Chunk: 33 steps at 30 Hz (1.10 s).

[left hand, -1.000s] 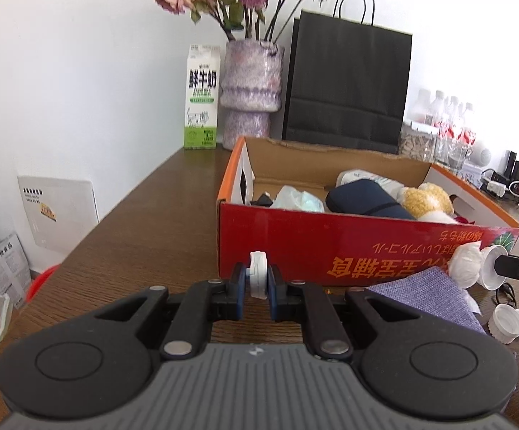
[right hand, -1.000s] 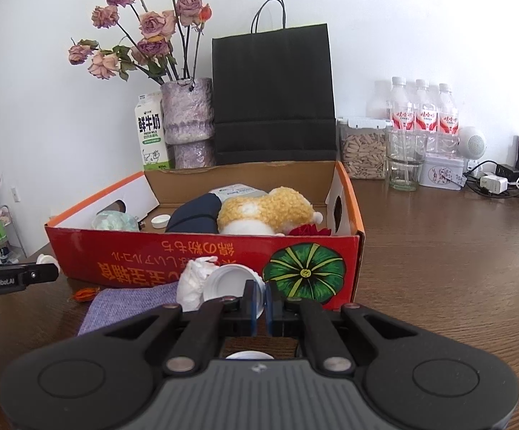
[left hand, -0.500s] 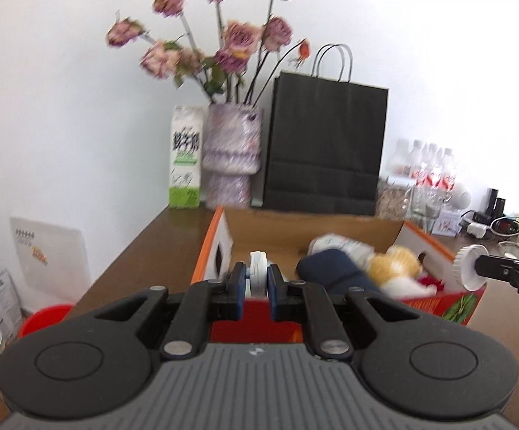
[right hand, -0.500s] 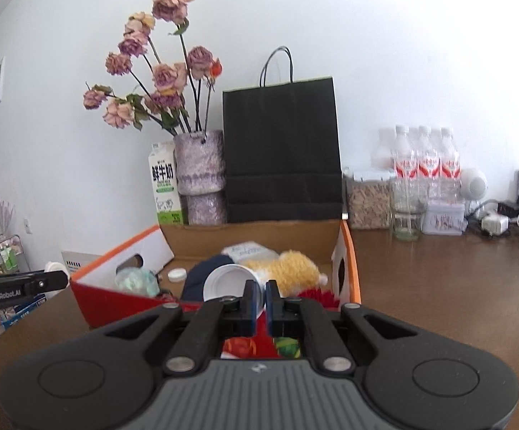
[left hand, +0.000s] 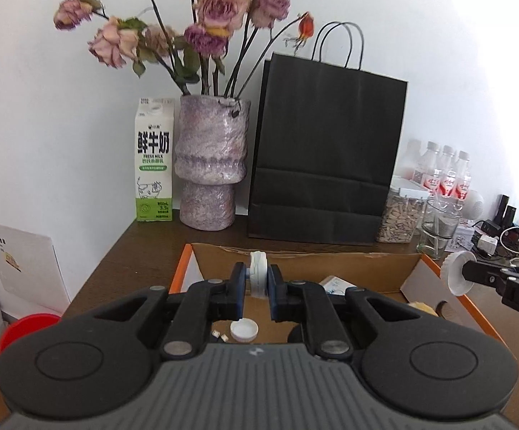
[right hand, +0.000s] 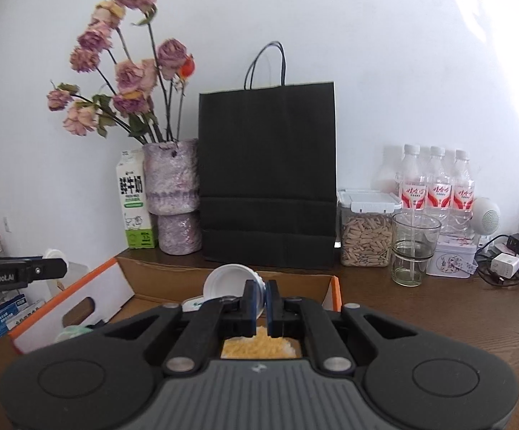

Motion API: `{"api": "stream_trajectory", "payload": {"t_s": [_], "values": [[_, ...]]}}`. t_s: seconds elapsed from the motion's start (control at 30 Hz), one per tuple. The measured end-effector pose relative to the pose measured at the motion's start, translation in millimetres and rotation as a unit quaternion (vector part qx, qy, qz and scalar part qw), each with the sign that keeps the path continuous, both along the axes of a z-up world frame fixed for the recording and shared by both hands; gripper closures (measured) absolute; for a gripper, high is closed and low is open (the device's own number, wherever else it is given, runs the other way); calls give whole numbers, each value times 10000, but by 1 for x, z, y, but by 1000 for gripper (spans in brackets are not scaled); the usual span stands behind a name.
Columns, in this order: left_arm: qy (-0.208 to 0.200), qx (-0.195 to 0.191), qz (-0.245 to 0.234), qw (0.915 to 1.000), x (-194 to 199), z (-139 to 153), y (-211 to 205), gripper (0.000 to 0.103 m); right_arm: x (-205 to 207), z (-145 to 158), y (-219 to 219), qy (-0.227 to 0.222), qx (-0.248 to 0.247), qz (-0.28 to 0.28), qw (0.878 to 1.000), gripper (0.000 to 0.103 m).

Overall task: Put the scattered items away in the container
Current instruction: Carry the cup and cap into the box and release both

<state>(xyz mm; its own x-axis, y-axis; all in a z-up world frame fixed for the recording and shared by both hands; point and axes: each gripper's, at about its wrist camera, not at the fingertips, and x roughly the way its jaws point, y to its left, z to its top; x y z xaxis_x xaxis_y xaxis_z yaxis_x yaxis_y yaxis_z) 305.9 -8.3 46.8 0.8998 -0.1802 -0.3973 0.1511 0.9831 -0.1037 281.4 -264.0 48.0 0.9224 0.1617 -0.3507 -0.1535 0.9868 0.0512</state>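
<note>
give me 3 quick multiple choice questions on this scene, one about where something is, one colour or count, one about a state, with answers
1. Where is the milk carton?
A. beside the vase, by the wall
B. inside the cardboard box
C. in front of the black bag

2. What colour is the paper bag?
A. red
B. black
C. white

3. What is the left gripper doing?
A. standing wide open with nothing in it
B. lying on the table
C. shut on a white cap

Answers:
1. A: the carton stands next to the vase, at the back of the table.
2. B: the handled bag is black in both views.
3. C: the white cap sits pinched between its pads above the cardboard box.
</note>
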Motion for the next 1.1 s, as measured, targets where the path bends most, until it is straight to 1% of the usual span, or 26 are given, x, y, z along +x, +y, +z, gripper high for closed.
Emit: {"api": "stream_trajectory", "payload": {"t_s": [0.17,0.27,0.37,0.47,0.53,0.6,0.67,0.7,0.73,0.77,0.8,0.83,0.87,0.9,1.03,1.1], "values": [[292,-75,8,9995,36,-8,11,90,40,-13,-8,333,55,97,9994,99],[542,-218,-104,9982,51,-13,20,90,57,-20,-12,601,174,101,9980,99],[747,-212,-236,9967,60,-19,22,90,69,-26,-16,800,264,173,9963,99],[873,-98,-338,9956,65,-26,19,90,72,-32,-12,890,180,316,9954,99],[963,-38,-389,9946,68,-30,15,90,71,-30,-10,817,121,355,9960,99],[1024,5,-394,9940,70,-34,14,90,70,-30,-8,848,65,388,9956,98],[1093,91,-356,9933,72,-36,12,89,70,-30,-7,846,40,408,9956,96],[1134,166,-321,9929,72,-37,9,83,70,-29,-7,833,20,399,9957,92],[1170,227,-309,9924,72,-37,8,68,69,-28,-7,817,17,402,9958,79],[1155,243,-316,9925,70,-36,7,56,68,-27,-7,796,29,391,9961,66],[1075,246,-297,9935,68,-34,7,27,66,-25,-8,742,34,384,9965,40],[953,244,-261,9948,65,-32,7,5,63,-23,-8,638,19,368,9973,24],[793,196,-283,9963,61,-29,8,0,60,-22,-7,545,-17,349,9979,19],[671,172,-280,9972,58,-27,8,0,58,-21,-6,496,-62,337,9982,14],[722,350,-223,9965,58,-29,1,0,58,-21,-1,546,-149,380,9977,11],[786,354,-233,9960,60,-30,0,0,58,-22,0,551,-199,365,9976,11]]}}
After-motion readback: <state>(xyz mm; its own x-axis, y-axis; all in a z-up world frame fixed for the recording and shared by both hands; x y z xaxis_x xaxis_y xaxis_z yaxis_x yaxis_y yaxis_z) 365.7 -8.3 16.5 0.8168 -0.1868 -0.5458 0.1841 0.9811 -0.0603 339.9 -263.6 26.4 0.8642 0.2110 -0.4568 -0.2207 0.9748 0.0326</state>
